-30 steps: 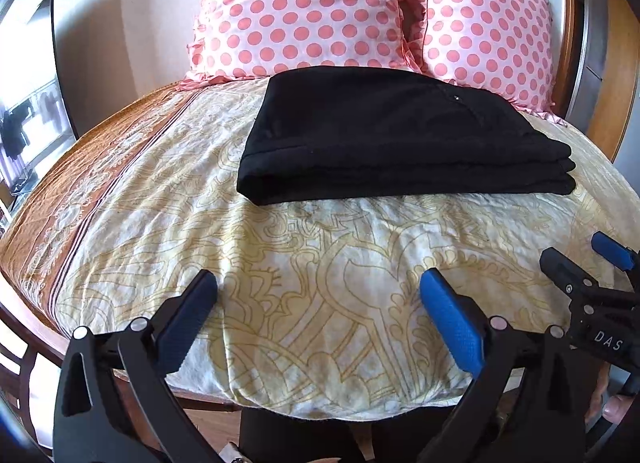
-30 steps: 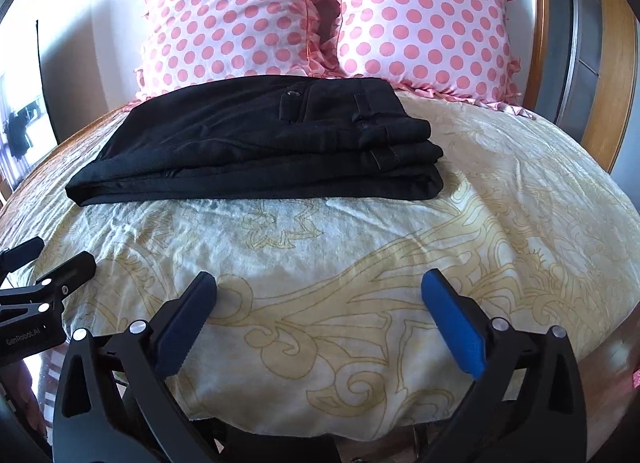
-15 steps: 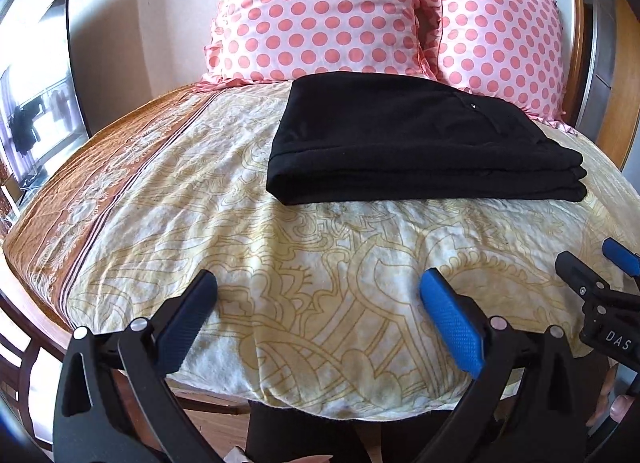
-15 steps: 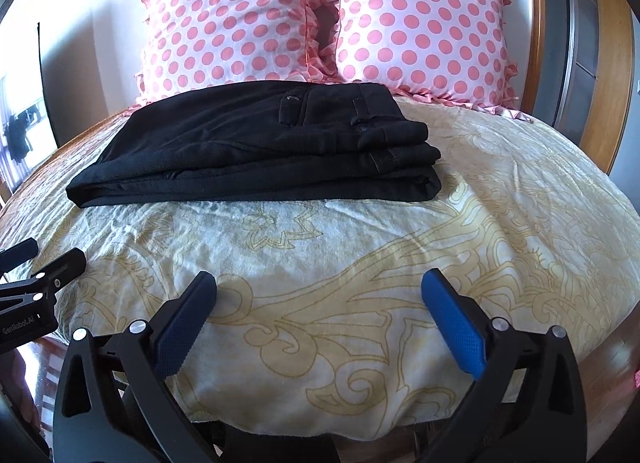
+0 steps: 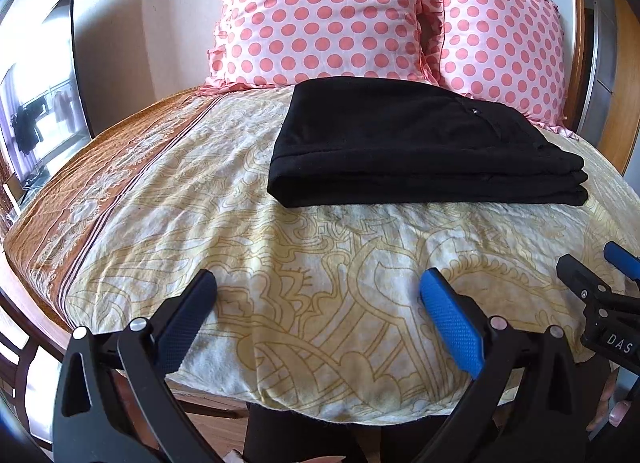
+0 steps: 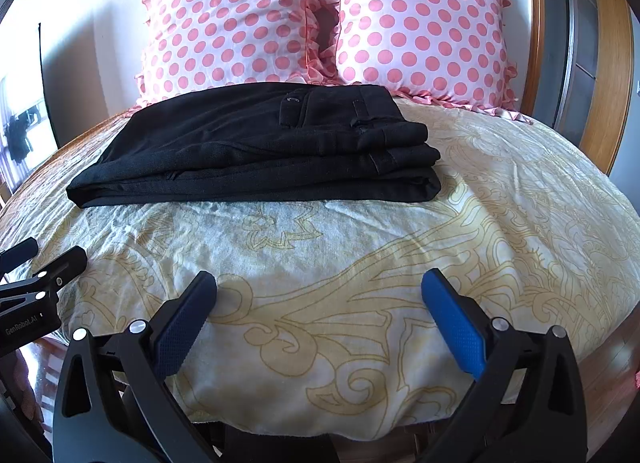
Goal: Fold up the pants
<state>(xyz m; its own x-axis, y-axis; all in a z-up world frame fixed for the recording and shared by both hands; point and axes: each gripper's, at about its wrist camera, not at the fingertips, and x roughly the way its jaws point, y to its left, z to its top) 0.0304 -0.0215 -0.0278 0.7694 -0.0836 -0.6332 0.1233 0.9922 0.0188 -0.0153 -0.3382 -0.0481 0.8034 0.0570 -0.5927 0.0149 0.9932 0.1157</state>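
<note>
White letters "DAS" stood on the black body of the right gripper (image 5: 596,275), seen right of the left gripper (image 5: 318,313). "GenRobot.AI" was printed on the left gripper's body, left of the right gripper's fingers.

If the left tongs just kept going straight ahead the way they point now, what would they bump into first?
Probably the yellow patterned bedspread: the open left tongs hover low over it. If they skimmed above it, the folded black pants come next, though depth is hard to judge.

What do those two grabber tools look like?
The left tool and right tool look alike: black plastic frames with silver bolts and two bumpy blue fingers. White letters on their sides read "DAS" on the right one and "GenRobot.AI" on the left.
</note>
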